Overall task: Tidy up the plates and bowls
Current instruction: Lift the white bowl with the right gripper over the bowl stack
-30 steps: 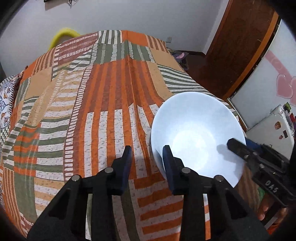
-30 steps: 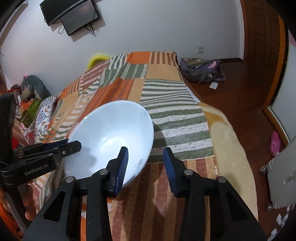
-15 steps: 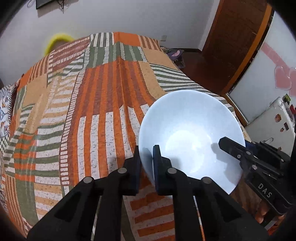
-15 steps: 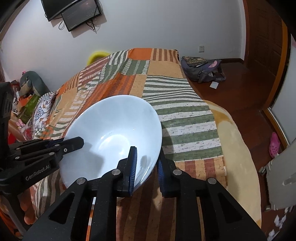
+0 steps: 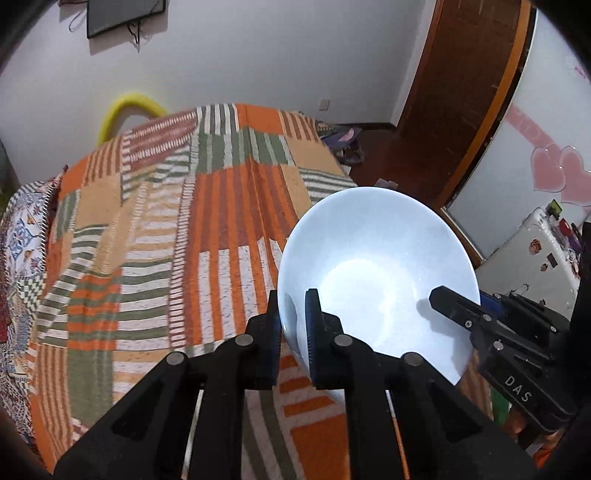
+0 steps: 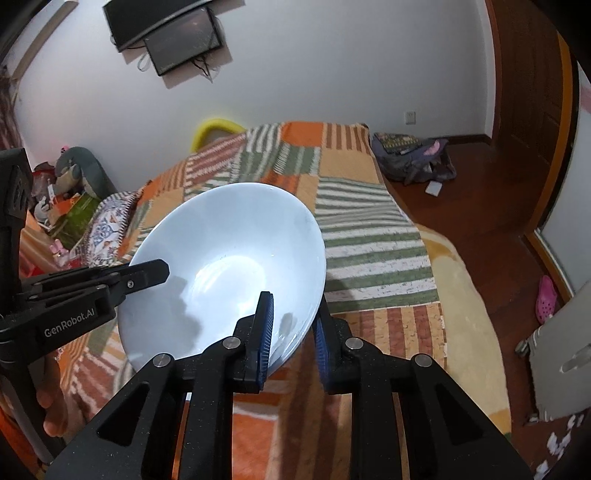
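Patchwork bedspread (image 5: 155, 236) in orange, green and cream stripes fills the bed beneath, a wall-mounted screen (image 6: 173, 35) behind. White bowl (image 5: 373, 273), glossy and empty, hangs tilted above it, left tool (image 5: 291, 325) and right tool (image 6: 291, 325) each clamped on opposite rims.

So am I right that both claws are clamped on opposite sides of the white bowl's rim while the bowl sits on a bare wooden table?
Not quite: the left claw and right claw do clamp opposite sides of the white bowl, but beneath it is a striped orange patchwork bedspread, not a wooden table, as the left wrist view shows.
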Motion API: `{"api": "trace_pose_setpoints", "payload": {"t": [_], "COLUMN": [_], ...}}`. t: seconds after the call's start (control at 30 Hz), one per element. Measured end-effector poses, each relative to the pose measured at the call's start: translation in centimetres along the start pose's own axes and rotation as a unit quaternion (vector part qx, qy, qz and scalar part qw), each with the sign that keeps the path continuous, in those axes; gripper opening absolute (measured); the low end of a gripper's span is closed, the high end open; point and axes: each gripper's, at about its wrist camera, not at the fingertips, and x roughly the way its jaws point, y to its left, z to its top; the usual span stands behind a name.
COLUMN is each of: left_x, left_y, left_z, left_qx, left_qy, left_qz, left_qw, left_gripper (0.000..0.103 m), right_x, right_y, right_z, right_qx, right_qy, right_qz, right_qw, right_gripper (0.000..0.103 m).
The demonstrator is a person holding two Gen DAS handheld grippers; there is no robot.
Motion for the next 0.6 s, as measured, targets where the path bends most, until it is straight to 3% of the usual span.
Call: {"api": "trace_pose_setpoints", "payload": {"t": [0.3, 0.6], "left_x": [-5.9, -13.1], "left_y": [2.3, 5.1], "left_z": [-2.4, -7.0], "left_qx": [-0.02, -0.025], "left_qy": [-0.006, -0.032], "left_qz": [-0.01, 0.01], "left_qw": [0.9997, 0.9991], "left_gripper": [0.011, 0.011], "right_x": [-3.9, -6.0], "right_y": [3.5, 8.0], "right_z": [0.3, -1.5], "right_qx": [-0.019, -0.044], "right_qy": [-0.03, -0.036], "right_qz": [0.027, 0.063], "right_qw": [0.999, 0.996], "right_gripper": [0.019, 0.019]}}
